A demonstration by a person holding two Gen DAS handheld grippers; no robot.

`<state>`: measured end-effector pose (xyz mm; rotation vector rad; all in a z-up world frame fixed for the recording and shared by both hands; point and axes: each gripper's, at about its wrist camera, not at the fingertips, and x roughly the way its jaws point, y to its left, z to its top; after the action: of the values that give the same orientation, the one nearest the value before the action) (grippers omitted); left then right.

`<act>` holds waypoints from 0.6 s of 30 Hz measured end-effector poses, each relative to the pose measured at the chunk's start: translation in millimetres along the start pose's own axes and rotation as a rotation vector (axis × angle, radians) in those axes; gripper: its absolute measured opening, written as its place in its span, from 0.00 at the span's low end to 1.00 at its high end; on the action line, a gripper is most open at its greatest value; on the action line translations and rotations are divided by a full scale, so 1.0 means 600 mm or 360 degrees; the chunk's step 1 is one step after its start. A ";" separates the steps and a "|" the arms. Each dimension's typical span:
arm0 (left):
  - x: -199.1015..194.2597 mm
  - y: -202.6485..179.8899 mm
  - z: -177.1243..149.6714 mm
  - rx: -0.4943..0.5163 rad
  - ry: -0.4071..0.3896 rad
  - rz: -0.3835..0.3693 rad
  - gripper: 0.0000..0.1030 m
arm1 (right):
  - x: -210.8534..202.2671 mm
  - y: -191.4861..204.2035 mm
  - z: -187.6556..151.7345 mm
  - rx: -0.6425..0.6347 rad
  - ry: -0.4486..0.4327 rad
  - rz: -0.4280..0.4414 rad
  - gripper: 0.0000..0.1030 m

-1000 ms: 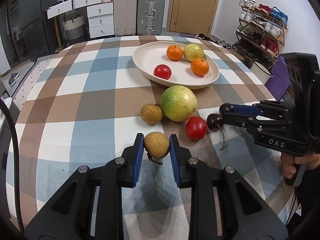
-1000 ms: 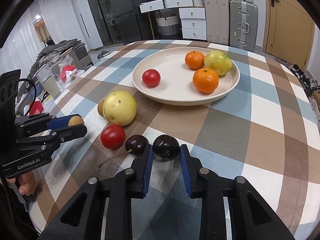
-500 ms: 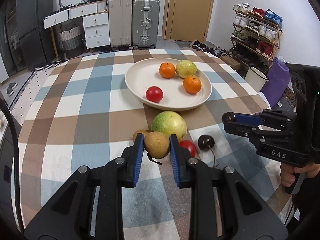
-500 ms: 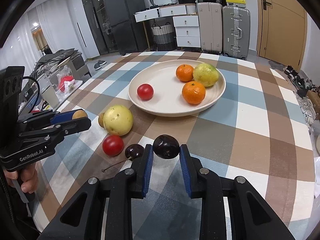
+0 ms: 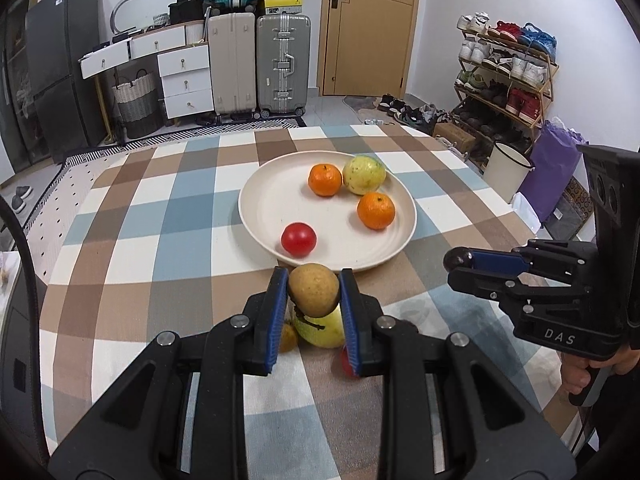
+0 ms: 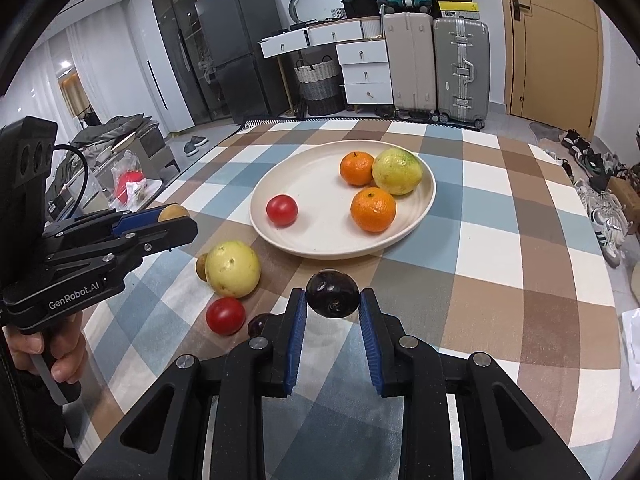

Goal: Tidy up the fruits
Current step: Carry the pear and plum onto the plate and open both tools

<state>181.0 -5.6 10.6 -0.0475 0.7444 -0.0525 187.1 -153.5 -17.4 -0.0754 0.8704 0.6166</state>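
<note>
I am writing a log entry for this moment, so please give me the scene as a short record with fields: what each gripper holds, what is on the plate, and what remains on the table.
left gripper: shut on a brown round fruit, held above the table
right gripper: shut on a dark cherry, lifted
plate: two oranges, one yellow-green fruit, one red tomato
tablecloth: large yellow-green fruit, small brown fruit behind it, red tomato, second dark cherry
task stage: both held fruits not yet on the plate
</note>
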 end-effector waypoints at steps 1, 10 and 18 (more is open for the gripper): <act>0.001 0.001 0.004 -0.0002 -0.0006 0.0000 0.22 | -0.001 0.001 0.004 -0.0001 -0.0006 -0.0004 0.27; 0.013 0.010 0.036 -0.0016 -0.0040 0.0008 0.22 | 0.005 0.007 0.043 0.0010 -0.0037 -0.0016 0.27; 0.035 0.019 0.060 -0.0021 -0.0044 0.0019 0.22 | 0.024 0.008 0.070 0.0016 -0.0029 -0.0010 0.27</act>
<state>221.2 5.0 22.0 -0.0561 0.7172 -0.0355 220.9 -129.9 0.4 -0.0634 0.8551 0.6060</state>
